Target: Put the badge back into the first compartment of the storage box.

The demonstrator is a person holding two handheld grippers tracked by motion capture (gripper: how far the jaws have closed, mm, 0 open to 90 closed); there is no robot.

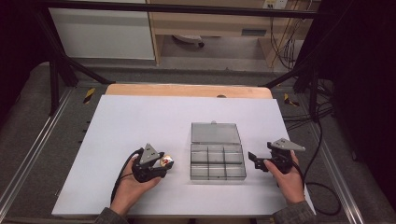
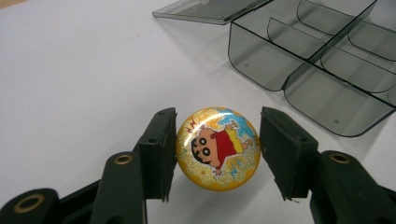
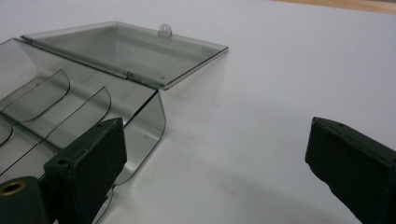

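**boxfan22:** So the left gripper (image 2: 217,154) has the round cartoon badge (image 2: 218,148) pinched between its pads, held just above the white table (image 1: 140,126), a little to the left of the smoky clear organizer box (image 1: 217,161). The box lid (image 1: 215,132) is flipped fully open and lies flat behind the compartments. How would you drop it in cleanly?

**tongs_guy:** Looks like a decent grip, both pads sit on the badge's rim at opposite sides, face toward the camera. I'd keep that squeeze steady, since the thing is domed and glossy and could squirt out if you tighten more. Carry it over the near-left wall of the box, get it centred over one compartment, lower until it's well inside, then let go. The curved dividers are low, so a drop from high up might bounce it next door.

**boxfan22:** And the right gripper (image 3: 217,163)?

**tongs_guy:** Its jaws stand wide apart with nothing between them, sitting just beside the box's right side. I'd rest one jaw lightly against that wall so the box doesn't skate on the smooth table, but keep it clear of the compartments.
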